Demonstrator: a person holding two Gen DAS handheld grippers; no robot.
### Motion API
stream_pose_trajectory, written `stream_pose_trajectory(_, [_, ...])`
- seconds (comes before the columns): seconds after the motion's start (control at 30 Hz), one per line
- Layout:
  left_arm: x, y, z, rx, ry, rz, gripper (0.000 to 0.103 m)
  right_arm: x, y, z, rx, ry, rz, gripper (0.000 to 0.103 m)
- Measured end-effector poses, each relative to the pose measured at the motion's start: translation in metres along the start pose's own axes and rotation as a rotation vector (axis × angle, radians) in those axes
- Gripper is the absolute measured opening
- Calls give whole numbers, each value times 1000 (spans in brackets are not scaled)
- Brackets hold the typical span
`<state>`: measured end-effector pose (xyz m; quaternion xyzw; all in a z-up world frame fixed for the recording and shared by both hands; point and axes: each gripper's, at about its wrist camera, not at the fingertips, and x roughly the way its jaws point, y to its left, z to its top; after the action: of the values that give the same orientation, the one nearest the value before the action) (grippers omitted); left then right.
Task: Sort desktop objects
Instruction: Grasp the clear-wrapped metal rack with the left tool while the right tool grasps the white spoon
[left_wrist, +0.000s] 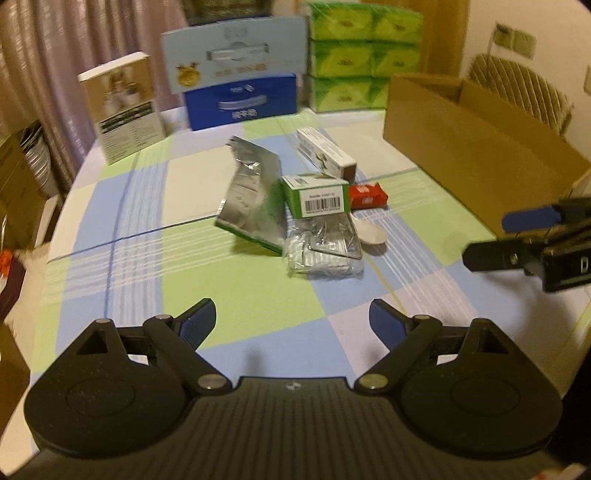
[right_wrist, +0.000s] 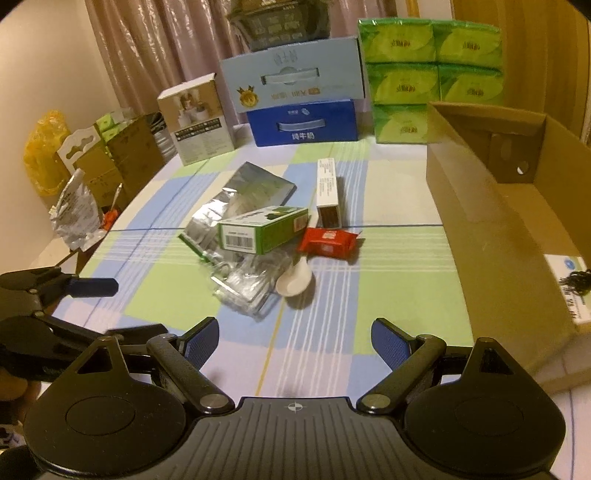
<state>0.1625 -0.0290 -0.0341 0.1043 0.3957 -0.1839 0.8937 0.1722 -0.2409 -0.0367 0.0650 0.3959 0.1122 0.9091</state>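
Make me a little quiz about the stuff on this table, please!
1. True or false: the left gripper holds the white spoon.
2. What colour is the small packet beside the green box?
3. The open cardboard box stands on which side of the pile: A left, B right?

Key: 1 false, both grippers are open and empty; 2 red; 3 B.

two foil pouches, two small cartons, one red packet, one white spoon.
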Motion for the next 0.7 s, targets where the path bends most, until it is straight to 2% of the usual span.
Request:
stream_pose_trajectory(0.13, [28, -4, 2, 35, -3, -14, 88, 21, -10, 3, 7, 16, -3, 85])
stream_pose_trajectory(0.2, [41, -6, 3, 53, -10, -23, 87, 32, -17, 5, 13, 27, -8, 76])
stream_pose_trajectory(0.3, [57, -9, 5, 84, -16, -34, 87, 46, -24, 9, 31, 37, -2, 69])
stream_pose_trajectory(0.6, [89, -21, 15, 120, -58, -68, 87, 68, -35, 15, 35, 42, -9, 68])
stream_pose_trajectory(0.7, [96, -25, 18, 110, -60, -66, 82, 71, -36, 14, 35, 48, -11, 68])
